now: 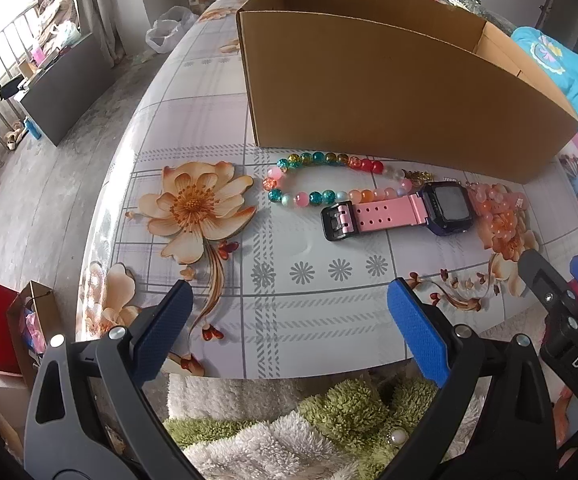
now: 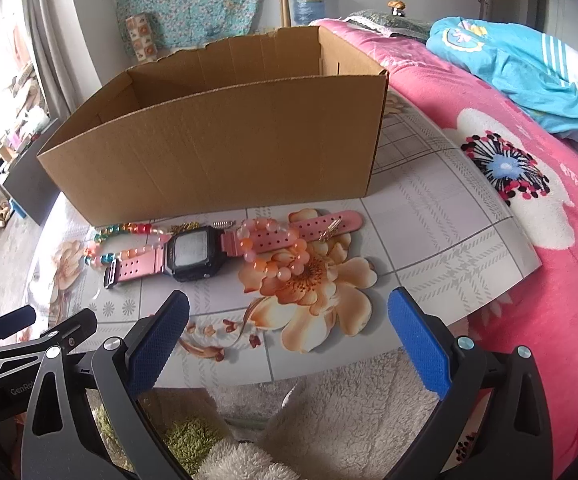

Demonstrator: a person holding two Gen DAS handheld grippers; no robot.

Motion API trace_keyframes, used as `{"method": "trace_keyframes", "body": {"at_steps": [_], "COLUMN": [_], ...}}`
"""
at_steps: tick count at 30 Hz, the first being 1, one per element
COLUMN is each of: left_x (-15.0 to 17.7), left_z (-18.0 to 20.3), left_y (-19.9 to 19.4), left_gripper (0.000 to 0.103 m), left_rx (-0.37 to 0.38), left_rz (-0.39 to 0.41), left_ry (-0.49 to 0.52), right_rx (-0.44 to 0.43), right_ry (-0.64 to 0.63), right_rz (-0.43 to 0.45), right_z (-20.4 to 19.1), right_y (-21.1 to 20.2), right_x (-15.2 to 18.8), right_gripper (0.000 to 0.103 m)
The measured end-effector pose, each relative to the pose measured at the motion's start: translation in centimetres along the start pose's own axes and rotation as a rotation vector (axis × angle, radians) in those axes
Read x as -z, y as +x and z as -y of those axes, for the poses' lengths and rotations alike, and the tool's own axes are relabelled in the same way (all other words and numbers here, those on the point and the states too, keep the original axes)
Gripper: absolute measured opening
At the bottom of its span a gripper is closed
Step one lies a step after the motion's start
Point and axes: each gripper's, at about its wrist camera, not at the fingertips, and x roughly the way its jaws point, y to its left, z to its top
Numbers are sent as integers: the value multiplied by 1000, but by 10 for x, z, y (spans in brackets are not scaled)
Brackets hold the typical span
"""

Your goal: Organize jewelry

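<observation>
The left hand-held gripper (image 1: 289,336), with blue textured pads, fills the bottom of the left wrist view, spread wide and holding nothing; its rear is cut off by the frame edge. The right hand-held gripper (image 2: 289,340) sits likewise at the bottom of its own view, wide apart and empty. At the lower right of the left view, the other tool's black body shows the letters "DAS", the rest cut off; at the lower left of the right view, "GenRo" reads before being hidden.

Above the fingers, mid-frame on the flower-printed table (image 2: 429,240), lies a black-faced digital watch with a pink perforated strap (image 2: 195,252). Its screen is too blurred to read. A multicoloured glass-bead bracelet (image 1: 321,178) lies just left of it, touching the strap; an orange-pink bead bracelet (image 2: 277,254) overlaps the strap's right part. Behind them stands an open brown cardboard box (image 2: 225,148), its inside floor hidden.
</observation>
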Motion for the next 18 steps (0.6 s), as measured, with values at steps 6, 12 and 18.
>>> {"method": "trace_keyframes", "body": {"at_steps": [6,12,18], "left_x": [-5,-16,-23], "left_z": [-12,-23,-49], "left_y": [9,12,4], "left_gripper": [94,94,94], "left_rx": [25,23,148], "left_rz": [9,72,213], "left_ry": [13,17,-4], "right_rx": [10,27,-116], "right_ry": [31,-111,-361], "right_rz": [22,228,248], "right_z": [1,-9,-28], "right_y": [2,-17,-17], "right_x": [-5,-8,-18], "right_gripper": [97,97,97]}}
